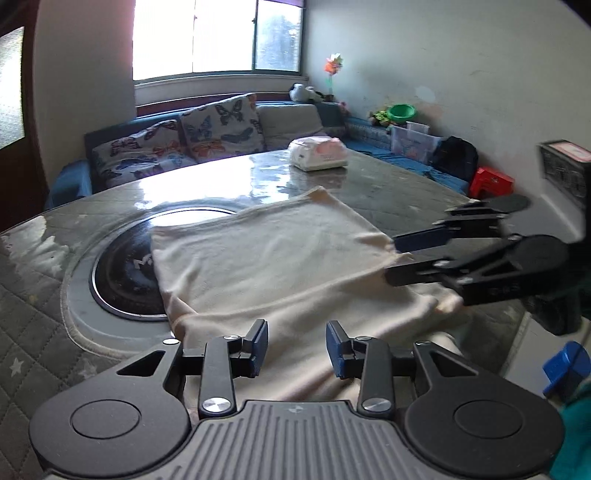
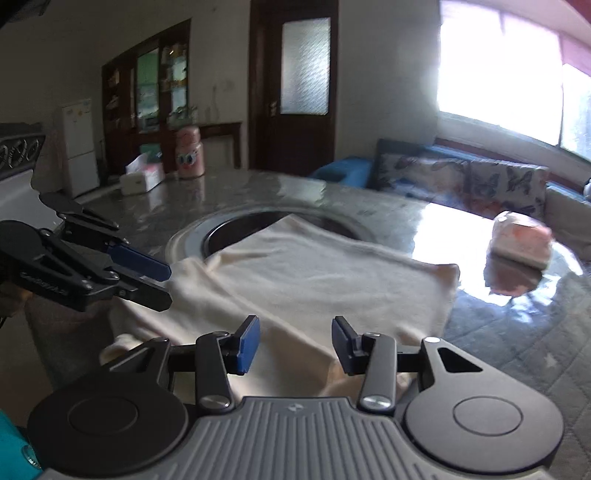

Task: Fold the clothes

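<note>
You can read just a pale "M" on the black round cooktop point(image 1: 125, 273), embossed lettering on the left gripper point(image 2: 162, 284) too blurred to make out

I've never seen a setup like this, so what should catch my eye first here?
A cream, soft cloth lies folded flat in the middle of the glossy grey table, partly covering a round black cooktop set into it. The left hand-held gripper and the right hand-held gripper hover open over its near edge. Beyond, a bright window glares above butterfly-print cushions.
</note>
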A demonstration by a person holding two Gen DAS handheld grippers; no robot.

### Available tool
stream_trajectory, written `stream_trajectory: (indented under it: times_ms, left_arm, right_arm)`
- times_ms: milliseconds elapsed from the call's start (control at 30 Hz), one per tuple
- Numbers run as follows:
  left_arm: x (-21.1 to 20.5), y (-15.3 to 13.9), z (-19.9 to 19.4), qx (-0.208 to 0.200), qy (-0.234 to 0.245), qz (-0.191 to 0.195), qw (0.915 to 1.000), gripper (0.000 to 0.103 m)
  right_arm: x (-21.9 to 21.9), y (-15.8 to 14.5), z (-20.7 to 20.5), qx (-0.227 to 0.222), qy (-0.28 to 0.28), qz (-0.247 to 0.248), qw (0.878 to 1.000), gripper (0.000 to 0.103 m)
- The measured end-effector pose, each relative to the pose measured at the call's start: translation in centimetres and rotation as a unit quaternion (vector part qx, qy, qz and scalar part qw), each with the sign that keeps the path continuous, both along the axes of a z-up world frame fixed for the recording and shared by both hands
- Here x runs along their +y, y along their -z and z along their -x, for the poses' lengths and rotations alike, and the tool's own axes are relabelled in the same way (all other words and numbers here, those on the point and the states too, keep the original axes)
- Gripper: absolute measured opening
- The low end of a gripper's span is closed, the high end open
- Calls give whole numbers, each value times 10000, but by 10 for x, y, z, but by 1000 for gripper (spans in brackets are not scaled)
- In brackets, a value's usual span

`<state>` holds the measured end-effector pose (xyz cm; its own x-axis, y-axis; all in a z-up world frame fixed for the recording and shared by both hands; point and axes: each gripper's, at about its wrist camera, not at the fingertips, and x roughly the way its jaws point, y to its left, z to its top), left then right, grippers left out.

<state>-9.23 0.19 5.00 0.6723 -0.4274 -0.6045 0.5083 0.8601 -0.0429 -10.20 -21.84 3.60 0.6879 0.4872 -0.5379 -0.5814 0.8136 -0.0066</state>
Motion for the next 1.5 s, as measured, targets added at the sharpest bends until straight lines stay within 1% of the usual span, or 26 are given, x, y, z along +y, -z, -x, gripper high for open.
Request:
stream_trajectory:
  times_ms: [67,100,233,367,433,500,633,667,700,733,767,800,867,933,1000,1133,1200,1233,1267,1300,1333,1367,1400,1433,1467,1500]
  left_arm:
    - [3,0,7,48,103,0,9999,39]
    - [5,0,10,68,157,-4,9999,41]
    - [13,-3,28,0,462,-150,9988,47]
    - [18,-2,42,-19,789,-336,9963,50]
    - [14,4,46,-41,941,-502,9943,50]
    - [5,12,48,-133,1038,-712,9920,50]
    - [-12,23,50,-402,1274,-932,9866,49]
    - [-16,25,51,-476,1344,-980,9849,45]
    - [-19,26,52,-572,1391,-1042,9831,37]
    - [-21,27,52,-646,1423,-1095,9816,32]
    - [-23,27,50,-691,1425,-1109,9811,21]
    - [-22,26,48,-701,1407,-1059,9819,14]
    - [-20,21,43,-692,1329,-869,9849,11]
    - [-17,16,32,-643,1210,-666,9883,10]
    - [-14,11,21,-593,1090,-462,9912,9]
    - [-10,7,-2,-420,870,-159,9952,9]
    - [-9,6,-7,-372,868,-77,9955,9]
    - [-10,7,-9,-366,859,-84,9956,9]
    - [-11,8,-10,-339,863,-94,9957,9]
    - [-11,9,-10,-300,878,-97,9956,9]
    - [-10,10,-9,-273,868,-110,9958,9]
    - [-9,10,-8,-249,865,-129,9959,12]
    - [-7,10,-4,-249,904,-142,9955,13]
    - [-5,10,-1,-251,941,-161,9951,13]
    - [-3,10,3,-265,964,-217,9948,18]
    - [-2,10,8,-283,985,-274,9944,29]
  right_arm:
    - [5,6,-4,146,-115,37,9998,38]
    - [6,9,-7,232,-115,67,9996,38]
    - [10,21,-13,482,-120,262,9984,37]
    - [5,11,-3,447,-195,284,9984,38]
    - [2,4,5,366,-290,416,9980,38]
    - [-1,-1,12,293,-379,584,9971,38]
    - [-7,-7,25,219,-558,892,9942,40]
    - [-9,-8,28,212,-606,977,9931,43]
    - [-11,-8,32,206,-654,1062,9920,45]
    - [-13,-9,35,199,-702,1147,9907,45]
    - [-14,-9,38,189,-756,1234,9893,47]
    - [-15,-10,41,169,-826,1321,9876,50]
    - [-16,-12,48,124,-1022,1430,9844,55]
    - [-17,-15,54,81,-1232,1508,9808,56]
    - [-15,-13,55,57,-1395,1550,9780,61]
    - [-2,-1,54,-55,-1550,1488,9766,61]
    - [3,3,51,-117,-1536,1395,9782,61]
    - [7,7,48,-123,-1501,1274,9804,60]
    - [9,9,45,-99,-1466,1196,9819,57]
    - [11,12,41,-63,-1421,1149,9832,51]
    - [13,14,38,-16,-1387,1102,9842,50]
    - [14,15,35,54,-1376,1058,9848,44]
    - [14,15,33,119,-1356,1003,9856,32]
    - [12,14,30,173,-1319,923,9868,28]
    - [11,13,27,226,-1282,843,9879,24]
    - [10,12,24,280,-1245,764,9889,21]
